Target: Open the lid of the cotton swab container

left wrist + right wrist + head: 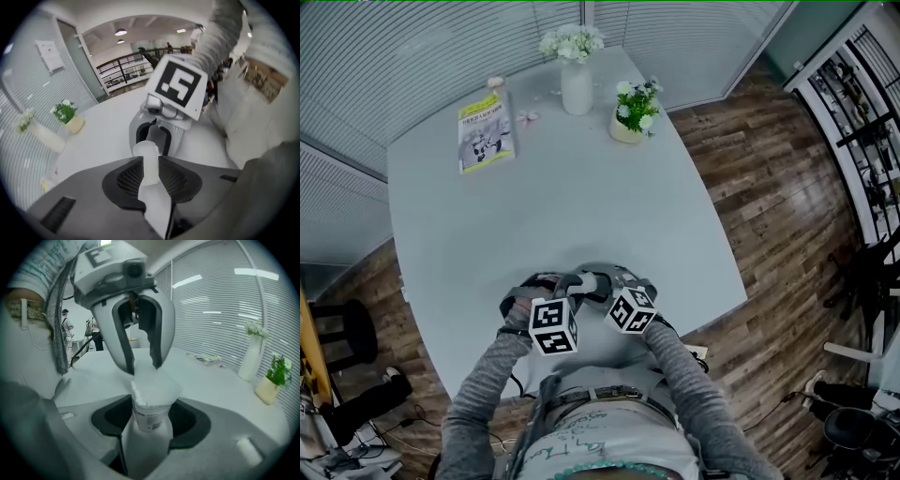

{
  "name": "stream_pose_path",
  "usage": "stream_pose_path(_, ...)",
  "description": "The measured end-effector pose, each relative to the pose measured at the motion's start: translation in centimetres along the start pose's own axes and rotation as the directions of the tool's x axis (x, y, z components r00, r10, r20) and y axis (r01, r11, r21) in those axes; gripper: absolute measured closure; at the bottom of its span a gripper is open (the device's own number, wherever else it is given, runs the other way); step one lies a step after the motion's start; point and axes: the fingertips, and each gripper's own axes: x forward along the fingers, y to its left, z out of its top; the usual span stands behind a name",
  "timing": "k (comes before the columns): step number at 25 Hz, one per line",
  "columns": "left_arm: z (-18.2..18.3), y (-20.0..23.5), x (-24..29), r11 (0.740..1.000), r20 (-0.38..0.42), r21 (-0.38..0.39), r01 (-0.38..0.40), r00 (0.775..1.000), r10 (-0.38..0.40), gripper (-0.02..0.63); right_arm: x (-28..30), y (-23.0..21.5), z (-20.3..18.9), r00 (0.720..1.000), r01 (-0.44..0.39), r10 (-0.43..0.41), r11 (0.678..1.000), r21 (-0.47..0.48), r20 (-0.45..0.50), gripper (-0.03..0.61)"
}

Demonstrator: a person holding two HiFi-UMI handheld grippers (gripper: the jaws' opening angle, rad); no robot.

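We hold the container [150, 420] in the air between both tongs, well away from the vase [577, 86], over the edge of the table [581, 206] that lies farthest from the vase and nearest our body. The right gripper [153, 147] is clamped on the container's lower, labelled part, its jaws set fairly wide around the body. The left gripper [141, 366] faces it from the other end. Its two fingertips are pressed onto the pale lid [157, 383], with a narrower gap between them. The left gripper view shows that frosted piece filling the space between the jaws and running on towards the right gripper.

A ragged white edge shows under the lid on one side. We cannot tell whether the lid has parted from the container there.

Our grey sleeves [487, 394] reach in from below, and the two marker cubes sit side by side.

A book [485, 133] lies flat to the left of the vase, a little nearer to us. A potted plant [633, 117] stands just right of the vase. The vase stands upright and holds white flowers.
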Motion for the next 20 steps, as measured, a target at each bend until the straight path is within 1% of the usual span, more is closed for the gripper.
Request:
stream_pose_path(1, 0.2, 0.1, -0.4, 0.999, 0.014, -0.02, 0.027, 1.0, -0.027, 0.526, 0.0, 0.0, 0.0, 1.0, 0.0, 0.0, 1.0, 0.0, 0.002, 0.341)
stream_pose_path(2, 0.2, 0.2, -0.7, 0.999, 0.017, -0.013, 0.041, 0.999, -0.041, 0.528, -0.1, 0.0, 0.0, 1.0, 0.001, -0.001, 1.0, 0.002, 0.002, 0.341)
stream_pose_path(3, 0.2, 0.0, -0.7, 0.999, 0.01, 0.013, 0.041, 0.999, -0.041, 0.525, -0.1, 0.0, 0.0, 1.0, 0.001, -0.001, 1.0, 0.002, 0.001, 0.341)
stream_pose_path(5, 0.1, -0.4, -0.6, 0.998, -0.006, 0.058, 0.025, 1.0, -0.025, 0.523, -0.1, 0.2, 0.1, 1.0, 0.001, -0.001, 1.0, -0.002, 0.001, 0.341)
stream_pose_path(6, 0.1, -0.5, -0.6, 0.998, -0.004, 0.058, 0.022, 1.0, -0.022, 0.522, -0.1, 0.2, 0.2, 1.0, 0.001, -0.001, 1.0, -0.003, 0.002, 0.341)
stream_pose_path(9, 0.3, -0.2, -0.9, 0.999, 0.029, 0.008, 0.039, 0.999, -0.039, 0.523, -0.3, 0.1, 0.0, 1.0, 0.001, -0.001, 1.0, -0.007, 0.0, 0.341)
stream_pose_path(11, 0.4, 0.0, -1.0, 0.999, 0.041, -0.009, 0.052, 0.998, -0.051, 0.523, -0.4, 0.1, -0.1, 1.0, 0.001, -0.001, 1.0, -0.012, -0.001, 0.342)
stream_pose_path(16, 0.5, 0.3, -1.6, 0.999, 0.051, -0.014, 0.042, 0.998, -0.042, 0.531, -0.3, 0.2, -0.1, 1.0, 0.0, 0.0, 1.0, -0.02, -0.003, 0.342)
stream_pose_path(20, 0.7, 1.2, -2.3, 1.0, 0.069, -0.02, 0.015, 0.998, -0.014, 0.546, -0.4, 0.2, 0.0, 1.0, 0.0, 0.0, 1.0, -0.021, -0.002, 0.342)
